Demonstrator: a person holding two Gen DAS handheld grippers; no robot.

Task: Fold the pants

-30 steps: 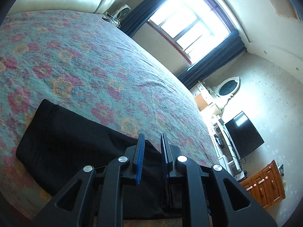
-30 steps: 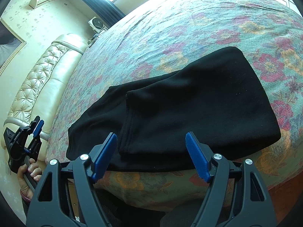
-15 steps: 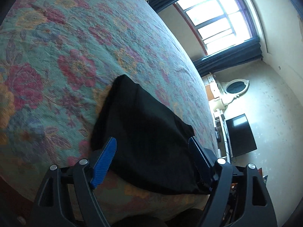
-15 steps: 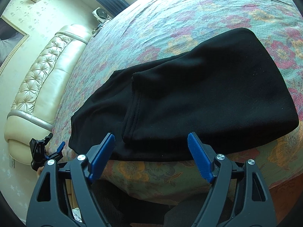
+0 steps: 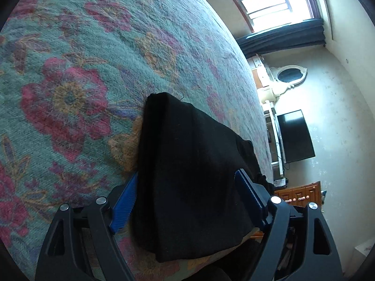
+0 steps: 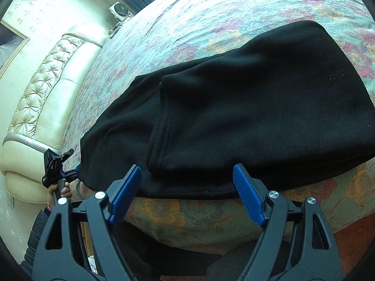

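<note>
folded black pants (image 6: 246, 117) on floral bed (image 6: 211, 11); left gripper (image 5: 187, 194) fingers just opened, straddling pants' nine-o'clock end; right gripper (image 6: 187, 187) fingers apart.

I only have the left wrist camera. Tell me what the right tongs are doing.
Observer: The right tongs are open with nothing between them, and they point at the long near edge of the pants.
Operator: Describe the fold in front of them.
Observer: One layer lies on top of the other. Its stitched hem crosses the pants and ends just beyond the tips of the tongs.
Operator: Say what stands past the bed on that side.
Observer: A cream tufted headboard stands beyond the flowered bedspread.
</note>
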